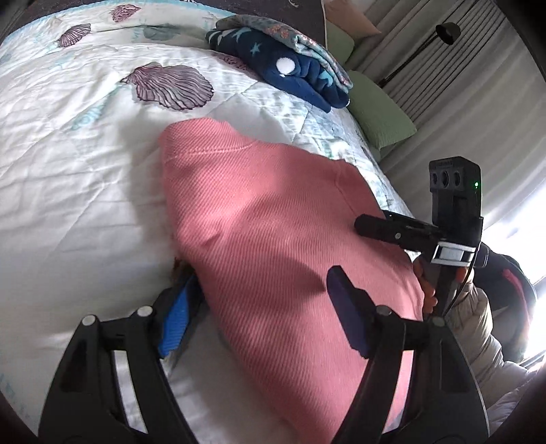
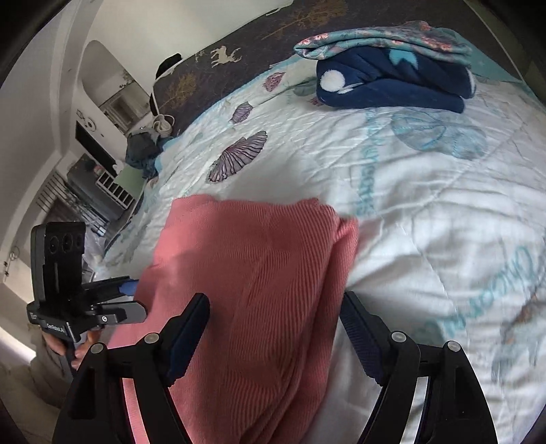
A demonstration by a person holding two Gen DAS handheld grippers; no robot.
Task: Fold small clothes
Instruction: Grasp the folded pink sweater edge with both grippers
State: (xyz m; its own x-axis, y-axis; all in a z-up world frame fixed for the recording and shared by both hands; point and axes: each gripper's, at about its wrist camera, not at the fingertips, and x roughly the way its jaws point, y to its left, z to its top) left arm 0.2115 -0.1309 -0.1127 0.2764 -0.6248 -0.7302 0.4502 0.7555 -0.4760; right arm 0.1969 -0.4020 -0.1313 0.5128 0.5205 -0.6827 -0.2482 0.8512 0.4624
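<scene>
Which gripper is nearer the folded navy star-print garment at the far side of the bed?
Right. The navy garment lies ahead of the right gripper, past the pink garment. The left gripper sits further off, diagonally across it.

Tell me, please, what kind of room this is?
Most likely a bedroom. The pink garment lies on a bed with a shell-print quilt, folded clothes are stacked near a dark headboard, and curtains hang beside the bed.

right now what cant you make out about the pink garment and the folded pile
- Pink ribbed knit garment: its near end is cut off by the bottom edge in both wrist views and hidden behind the claw frames.
- Folded pile, navy star-print fleece under teal floral cloth: the number of pieces is unclear, the folds hide them.
</scene>
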